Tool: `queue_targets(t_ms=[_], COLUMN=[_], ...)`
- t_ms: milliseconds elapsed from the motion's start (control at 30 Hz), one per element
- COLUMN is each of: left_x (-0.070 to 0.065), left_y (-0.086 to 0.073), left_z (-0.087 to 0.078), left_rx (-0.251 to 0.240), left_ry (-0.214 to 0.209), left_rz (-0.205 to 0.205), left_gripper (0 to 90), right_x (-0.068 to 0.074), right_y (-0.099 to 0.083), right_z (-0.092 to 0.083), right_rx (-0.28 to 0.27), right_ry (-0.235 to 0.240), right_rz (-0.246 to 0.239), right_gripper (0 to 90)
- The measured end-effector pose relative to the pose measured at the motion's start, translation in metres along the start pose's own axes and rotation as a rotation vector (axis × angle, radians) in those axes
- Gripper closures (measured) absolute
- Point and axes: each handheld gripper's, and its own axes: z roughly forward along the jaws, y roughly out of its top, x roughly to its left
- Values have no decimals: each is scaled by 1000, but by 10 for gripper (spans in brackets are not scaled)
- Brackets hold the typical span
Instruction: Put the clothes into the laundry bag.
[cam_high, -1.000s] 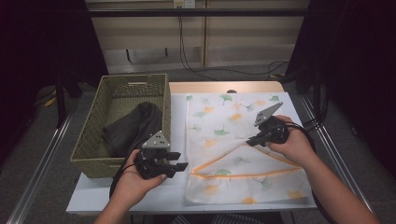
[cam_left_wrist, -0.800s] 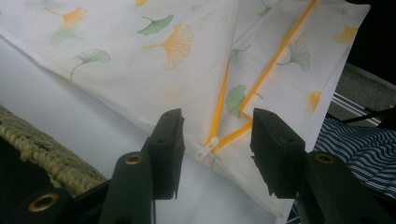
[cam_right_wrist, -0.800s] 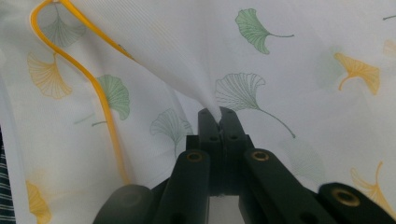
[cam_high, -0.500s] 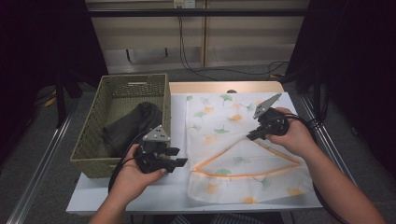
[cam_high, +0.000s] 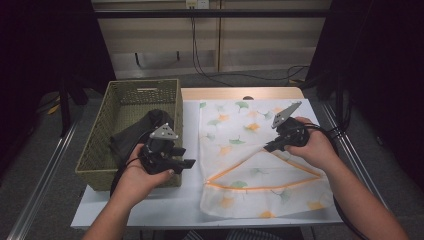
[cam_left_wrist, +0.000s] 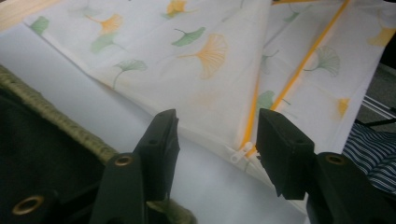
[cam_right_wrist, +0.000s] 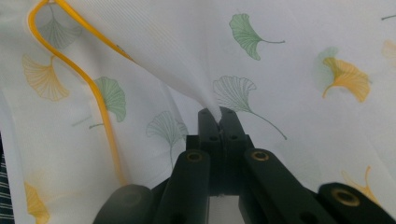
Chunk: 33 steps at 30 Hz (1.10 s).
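Note:
A white mesh bag (cam_high: 240, 135) printed with ginkgo leaves lies flat on the table, its orange zipper (cam_high: 260, 187) running across the near half. My right gripper (cam_high: 266, 148) is shut on a pinch of the bag's top layer (cam_right_wrist: 289, 51) and tents it up, jaws (cam_right_wrist: 218, 114) together. My left gripper (cam_high: 189, 164) hovers by the basket's near right corner. Its jaws have just been opening and nothing sits between them (cam_left_wrist: 217, 135); the zipper pull (cam_left_wrist: 239, 151) lies on the table beyond them.
A woven olive basket (cam_high: 100, 150) stands left of the bag with a dark garment (cam_high: 135, 135) inside. Its rim (cam_left_wrist: 70, 130) lies just under my left gripper. Bare white tabletop (cam_high: 170, 205) runs along the front edge. Cables trail from both grippers.
My left hand has risen and moved away from the front edge, toward the basket's corner, and its jaws stand wider. The right gripper has kept its hold on the bag.

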Motion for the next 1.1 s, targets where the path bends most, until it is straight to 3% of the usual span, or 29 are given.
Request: queue_targets(t_ms=[300, 467, 700, 733, 800, 833, 900, 1000, 1067, 1100], left_x=[16, 28, 44, 47, 48, 50, 52, 55, 59, 60], left_y=[8, 11, 11, 11, 11, 12, 12, 12, 12, 12], left_z=[-9, -13, -17, -18, -17, -18, -18, -16, -16, -15], left_rx=[13, 18, 24, 38, 27, 41, 57, 55, 67, 52], left_ry=[42, 66, 141, 150, 160, 152, 180, 216, 216, 226], left_rz=[-5, -46, -80, -69, -91, -89, -84, -112, -114, -140], left_gripper=[460, 440, 327, 304, 250, 233, 203, 176, 155, 146], right_x=[3, 3, 3, 3, 4, 3, 3, 4, 4, 4], right_y=[-3, -7, -11, -11, -12, -12, -12, -12, -12, -12], right_z=[7, 12, 14, 14, 14, 15, 15, 16, 15, 15], right_rx=[22, 28, 25, 23, 29, 25, 29, 29, 29, 30], right_ry=[-1, 8, 13, 14, 17, 19, 19, 21, 19, 21], right_rz=[-5, -3, 3, 0, 17, 4, 7, 4, 1, 4], right_gripper=[900, 900, 900, 900, 900, 900, 900, 900, 900, 900])
